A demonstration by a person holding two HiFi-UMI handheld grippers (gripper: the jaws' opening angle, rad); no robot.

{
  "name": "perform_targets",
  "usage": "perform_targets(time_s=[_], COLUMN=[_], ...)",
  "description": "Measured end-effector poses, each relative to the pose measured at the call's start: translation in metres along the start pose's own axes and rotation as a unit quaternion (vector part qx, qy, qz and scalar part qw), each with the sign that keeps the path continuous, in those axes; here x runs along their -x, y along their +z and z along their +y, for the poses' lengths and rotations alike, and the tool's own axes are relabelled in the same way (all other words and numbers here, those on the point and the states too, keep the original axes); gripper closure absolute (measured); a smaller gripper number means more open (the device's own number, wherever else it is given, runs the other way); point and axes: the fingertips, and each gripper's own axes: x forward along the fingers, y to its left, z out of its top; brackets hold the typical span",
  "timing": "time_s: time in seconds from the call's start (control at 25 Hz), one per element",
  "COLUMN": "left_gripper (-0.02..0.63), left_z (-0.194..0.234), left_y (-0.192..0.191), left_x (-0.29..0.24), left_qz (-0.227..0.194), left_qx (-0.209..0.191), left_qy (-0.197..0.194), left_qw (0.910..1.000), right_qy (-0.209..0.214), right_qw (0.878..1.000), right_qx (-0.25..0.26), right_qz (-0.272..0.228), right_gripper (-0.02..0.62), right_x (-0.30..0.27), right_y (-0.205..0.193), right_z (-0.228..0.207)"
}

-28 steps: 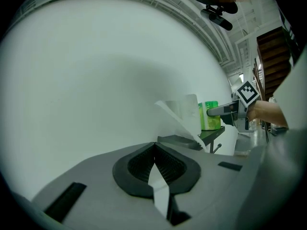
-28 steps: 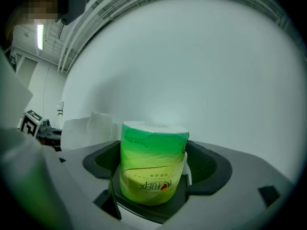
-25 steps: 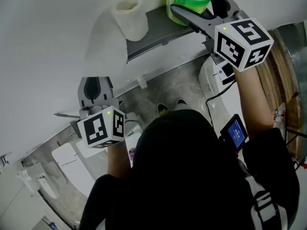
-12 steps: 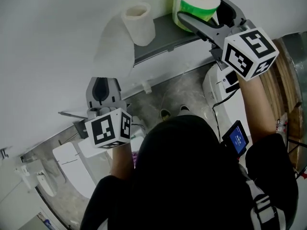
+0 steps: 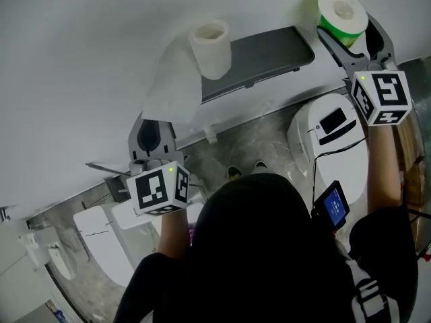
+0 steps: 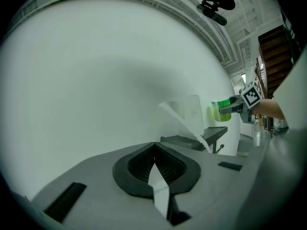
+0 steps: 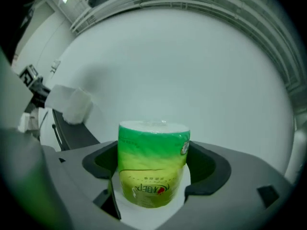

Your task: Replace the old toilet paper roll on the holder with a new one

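The right hand-held gripper (image 5: 351, 33) is clamping the new roll (image 5: 342, 11) upright between its jaws, just off the shelf's (image 5: 262, 56) right end. The roll is showing green wrap and a white top. The left hand-held gripper (image 5: 149, 132) is pinching the paper tail (image 5: 175, 86) hanging from the old roll (image 5: 210, 46) on the shelf.

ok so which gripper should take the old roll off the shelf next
Left, probably: the left gripper is shut on the loose sheet trailing from the old roll on the grey shelf. The right gripper is shut on the green-wrapped new roll.
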Motion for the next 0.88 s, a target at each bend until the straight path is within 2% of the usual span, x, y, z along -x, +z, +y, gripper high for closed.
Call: perform_targets(time_s=[0.08,0.2,0.36,0.48,0.6,0.88], left_gripper=[0.586,0.586,0.586,0.586,0.586,0.586], left_z=[0.002,0.005,0.005,0.003,0.002,0.004], left_y=[-0.001,-0.006,-0.014,-0.018,-0.017,-0.019], left_x=[-0.001,-0.002,-0.003,-0.003,-0.001,0.003], left_qz=[0.002,0.007,0.018,0.025,0.027,0.032], left_qx=[0.000,0.001,0.000,0.001,0.001,-0.001], left_qy=[0.000,0.000,0.000,-0.002,-0.001,0.009], left_qw=[1.0000,1.0000,0.9998,0.9997,0.9996,0.9994], right_qy=[-0.034,-0.063,-0.054,-0.041,-0.011,0.038], right_qw=[0.998,0.986,0.962,0.937,0.916,0.892], right_qx=[0.047,0.121,0.207,0.283,0.343,0.422], right_qz=[0.037,0.100,0.171,0.202,0.208,0.159], right_gripper=[0.181,0.181,0.181,0.181,0.181,0.183], right_x=[0.008,0.018,0.023,0.020,0.014,-0.001], right_y=[-0.027,-0.074,-0.138,-0.171,-0.188,-0.180], right_z=[-0.015,-0.024,-0.011,0.007,0.035,0.099])
